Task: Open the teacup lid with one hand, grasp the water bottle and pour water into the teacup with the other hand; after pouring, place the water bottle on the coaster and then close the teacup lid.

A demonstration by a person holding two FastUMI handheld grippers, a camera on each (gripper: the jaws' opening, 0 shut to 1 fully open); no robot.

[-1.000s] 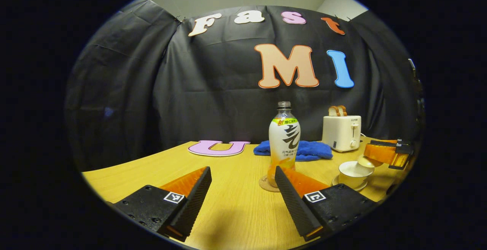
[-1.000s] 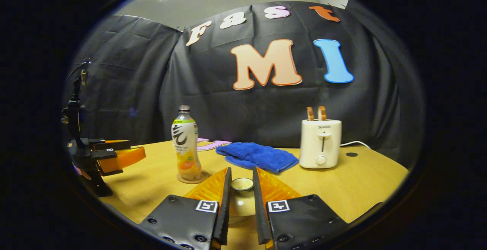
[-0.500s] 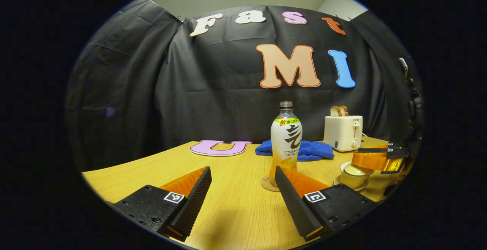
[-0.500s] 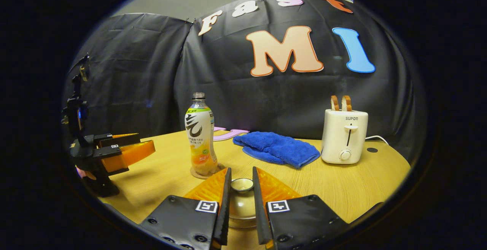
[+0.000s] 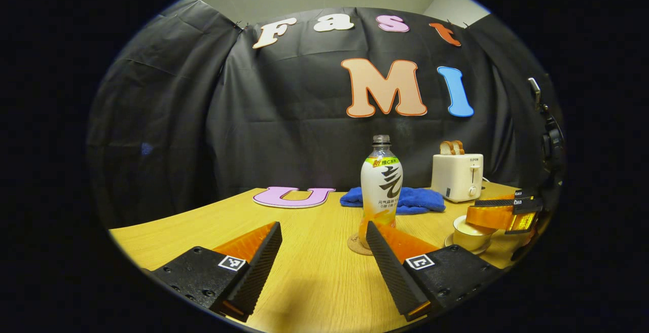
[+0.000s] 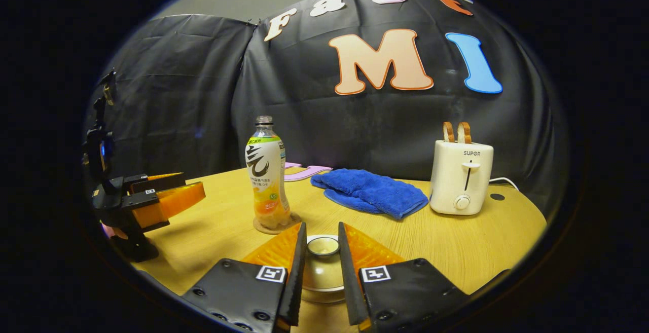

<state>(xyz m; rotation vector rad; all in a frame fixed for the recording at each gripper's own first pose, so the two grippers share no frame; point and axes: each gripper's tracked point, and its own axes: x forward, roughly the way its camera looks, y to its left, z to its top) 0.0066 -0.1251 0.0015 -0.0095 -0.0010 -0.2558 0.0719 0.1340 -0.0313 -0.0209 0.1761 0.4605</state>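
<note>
**Lid held at the teacup; bottle on coaster**

The right gripper [image 6: 321,252] is clamped on the knob of the teacup lid [image 6: 320,264], both fingers pressing its sides; the lid sits at the teacup [image 5: 469,227], right of the water bottle [image 5: 381,188]. The left gripper [image 5: 324,252] is spread wide, holding nothing, with the bottle beyond its right finger. The bottle stands upright on the coaster [image 5: 356,245], white-labelled, with orange liquid low inside.

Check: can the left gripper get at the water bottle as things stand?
Probably yes. The left gripper is open, and the water bottle stands upright on its coaster just ahead, with bare table between them.
</note>
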